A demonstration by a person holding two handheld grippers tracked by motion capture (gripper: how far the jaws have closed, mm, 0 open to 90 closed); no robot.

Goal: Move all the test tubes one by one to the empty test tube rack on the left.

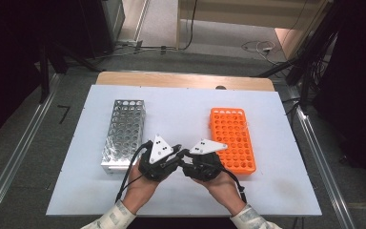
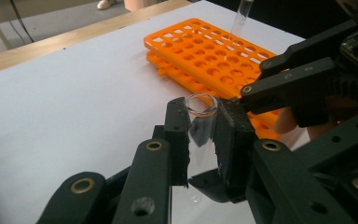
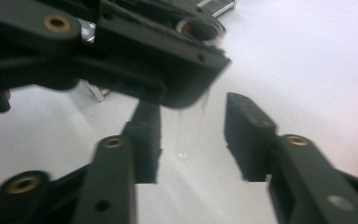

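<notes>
The left gripper (image 2: 201, 135) pinched a clear glass test tube (image 2: 200, 122) upright between its jaws. The right gripper (image 3: 193, 140) stood spread around the tube's lower end, near the orange rack (image 1: 232, 138).

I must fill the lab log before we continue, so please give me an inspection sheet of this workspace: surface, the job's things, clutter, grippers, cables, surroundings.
Surface: white sheet over a wooden table, bare between the racks.
Job's things: metal rack at left, its holes look empty; orange rack at right with one clear tube standing near its far end; glass tube held upright above the sheet.
Clutter: nothing seen.
Grippers: left gripper shut on the glass tube near its rim; right gripper open, its jaws either side of the tube's lower end, not touching.
Cables: black cable trails from the left gripper; more cables on the floor beyond the table.
Surroundings: grey floor, metal rails on both sides, dark stands.
</notes>
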